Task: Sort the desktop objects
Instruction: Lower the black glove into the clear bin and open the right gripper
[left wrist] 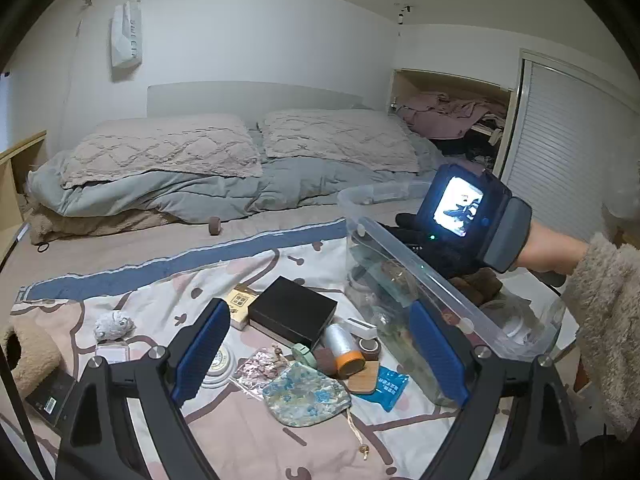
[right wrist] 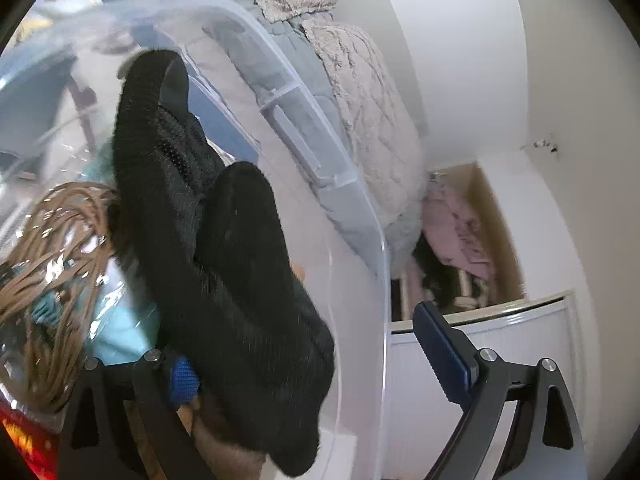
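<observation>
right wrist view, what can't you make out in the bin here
- Black fuzzy item: fills the right wrist view up close; its lower end is cut off by the frame edge, so what it is stays unclear.
- Clear bin floor: hidden by that item and a brown cord bundle.
- Right gripper: left finger half covered by the black item; contact cannot be told.
- Bin contents in the left wrist view: blurred through the clear wall.

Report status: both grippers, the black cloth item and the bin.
Left gripper open, empty. Right gripper open; black cloth item inside clear bin. Clutter still on blanket.
</observation>
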`<state>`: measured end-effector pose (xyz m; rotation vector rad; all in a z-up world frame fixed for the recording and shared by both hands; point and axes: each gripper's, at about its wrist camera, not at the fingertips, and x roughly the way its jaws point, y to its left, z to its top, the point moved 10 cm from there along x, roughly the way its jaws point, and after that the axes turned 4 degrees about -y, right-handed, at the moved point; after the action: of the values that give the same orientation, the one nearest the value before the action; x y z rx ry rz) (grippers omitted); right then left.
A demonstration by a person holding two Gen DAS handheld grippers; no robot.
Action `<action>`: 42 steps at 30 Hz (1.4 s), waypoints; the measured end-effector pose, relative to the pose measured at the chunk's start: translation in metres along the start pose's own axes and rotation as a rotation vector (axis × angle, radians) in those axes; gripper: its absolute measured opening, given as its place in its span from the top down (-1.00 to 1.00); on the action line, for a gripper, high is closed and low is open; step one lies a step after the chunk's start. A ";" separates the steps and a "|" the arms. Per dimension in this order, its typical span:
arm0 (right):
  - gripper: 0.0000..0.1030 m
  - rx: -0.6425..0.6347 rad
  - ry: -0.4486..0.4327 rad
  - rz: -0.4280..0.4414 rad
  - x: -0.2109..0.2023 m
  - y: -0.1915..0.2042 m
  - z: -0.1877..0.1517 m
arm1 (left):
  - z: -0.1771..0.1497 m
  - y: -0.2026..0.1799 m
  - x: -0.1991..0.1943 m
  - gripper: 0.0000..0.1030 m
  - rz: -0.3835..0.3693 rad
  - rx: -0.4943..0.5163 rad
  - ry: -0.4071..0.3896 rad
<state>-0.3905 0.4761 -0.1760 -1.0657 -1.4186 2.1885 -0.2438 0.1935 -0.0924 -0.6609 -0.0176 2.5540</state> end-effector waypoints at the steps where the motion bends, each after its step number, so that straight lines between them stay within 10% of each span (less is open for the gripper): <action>1: -0.81 0.020 -0.006 0.017 -0.004 -0.003 -0.001 | 0.000 -0.001 0.000 -0.78 -0.003 0.002 0.001; 14: -0.81 0.439 -0.099 0.351 -0.074 -0.047 -0.020 | 0.007 -0.012 -0.015 -0.78 -0.014 0.028 -0.019; 21: -0.74 0.619 0.037 0.549 -0.065 -0.031 -0.014 | 0.008 -0.010 -0.015 -0.78 -0.009 0.015 -0.019; 23: 0.32 0.666 0.091 0.637 -0.062 -0.018 -0.017 | 0.007 -0.009 -0.014 -0.78 -0.010 0.011 -0.015; 26: 0.64 0.714 0.118 0.745 -0.059 0.002 -0.017 | 0.005 -0.007 -0.010 -0.78 -0.009 0.009 -0.006; 42: 0.67 0.846 0.245 0.620 0.000 -0.008 -0.046 | -0.005 -0.004 0.008 -0.78 -0.010 -0.013 0.036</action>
<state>-0.3578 0.5090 -0.1791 -1.4360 0.0336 2.5193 -0.2459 0.2000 -0.0996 -0.7098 -0.0252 2.5343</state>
